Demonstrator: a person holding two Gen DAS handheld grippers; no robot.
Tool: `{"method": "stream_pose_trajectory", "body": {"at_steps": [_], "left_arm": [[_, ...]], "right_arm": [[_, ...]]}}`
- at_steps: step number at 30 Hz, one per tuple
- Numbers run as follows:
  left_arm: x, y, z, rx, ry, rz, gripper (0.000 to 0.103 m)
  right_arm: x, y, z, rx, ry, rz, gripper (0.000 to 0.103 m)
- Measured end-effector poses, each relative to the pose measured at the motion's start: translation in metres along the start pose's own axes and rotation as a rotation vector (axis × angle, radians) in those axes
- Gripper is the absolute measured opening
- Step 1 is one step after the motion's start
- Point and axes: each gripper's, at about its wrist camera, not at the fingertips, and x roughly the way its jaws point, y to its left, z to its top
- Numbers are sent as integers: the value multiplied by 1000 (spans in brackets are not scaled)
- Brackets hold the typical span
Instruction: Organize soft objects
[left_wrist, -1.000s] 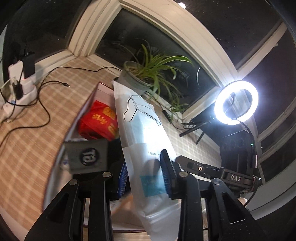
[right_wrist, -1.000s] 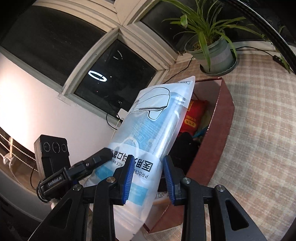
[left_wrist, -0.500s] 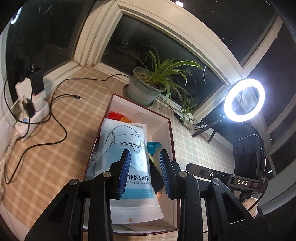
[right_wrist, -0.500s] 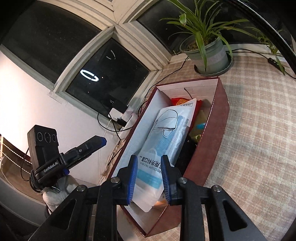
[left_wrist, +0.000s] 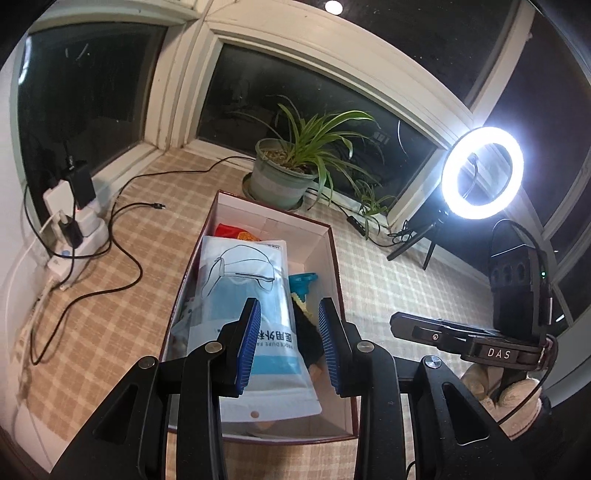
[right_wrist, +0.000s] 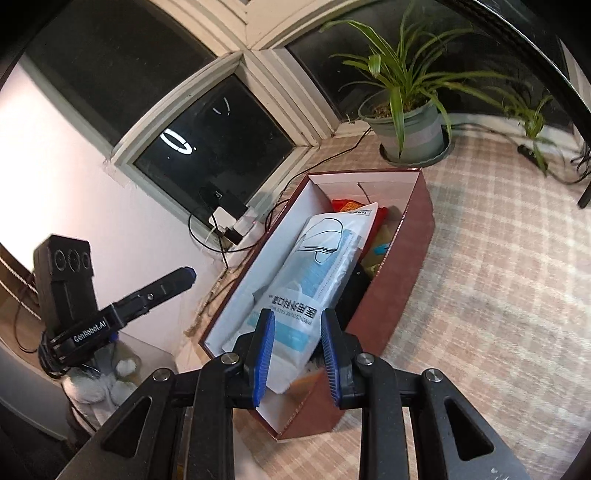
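Since the mask pack (left_wrist: 255, 317) sits on top of a pile rather than flat on the box (left_wrist: 334, 254) floor, could easily slide or tip toward the low side. Looks propped on the stuff underneath, near end at lower centre of the left view poking close to the front wall. Any bump of the box wall from either gripper could probably shift it. Slick plastic too, so little friction to keep it put, I'd guess.

Left gripper (left_wrist: 288, 343) open, blue pads apart, nothing between them, hovering above the pack at bottom centre. Right gripper (right_wrist: 295, 358) same deal: fingers spread, released, holding nothing, pack showing through the gap in the bottom middle of that view. Can't tell how high above the pack either one hangs.

As for the pack itself: white and pale blue, glossy, flat pouch with a line drawing of a face mask at the far end and printed text nearer the camera. Lying lengthwise in the dark red box, centre of both views, tilted a bit in the right view, covering most of what's below. Red packet (left_wrist: 231, 232) peeking out at the far end, something teal (left_wrist: 303, 282) and a dark item (right_wrist: 354, 291) beside it toward the right wall.

Also worth watching: loose cables (left_wrist: 122, 229) at left of the left view, near the box.
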Motion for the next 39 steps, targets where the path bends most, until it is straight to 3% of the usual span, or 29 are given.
{"method": "stream_pose_trajectory", "body": {"at_steps": [2, 6, 10, 12, 17, 23, 33, 39], "left_arm": [[-3, -5, -3, 12, -5, 11, 33], [-10, -19, -9, 42, -16, 43, 33], [-18, -33, -16, 59, -34, 67, 49], [-21, -40, -19, 70, -50, 86, 50], [-32, -58, -27, 88, -93, 122, 62], [-40, -81, -39, 78, -136, 147, 71], [-43, -123, -54, 80, -166, 183, 71], [-42, -146, -60, 76, -189, 249, 80]], "right_arm": [[-6, 3, -4, -28, -2, -24, 27], [-19, 10, -11, -81, -14, -73, 42], [-34, 14, -18, -124, -31, -121, 48], [-42, 14, -23, -133, -43, -134, 51], [-63, 8, -34, -157, -73, -166, 52], [-94, -2, -45, -149, -141, -172, 52], [-138, -14, -56, -193, -201, -190, 57], [-150, -16, -59, -246, -203, -183, 64]]}}
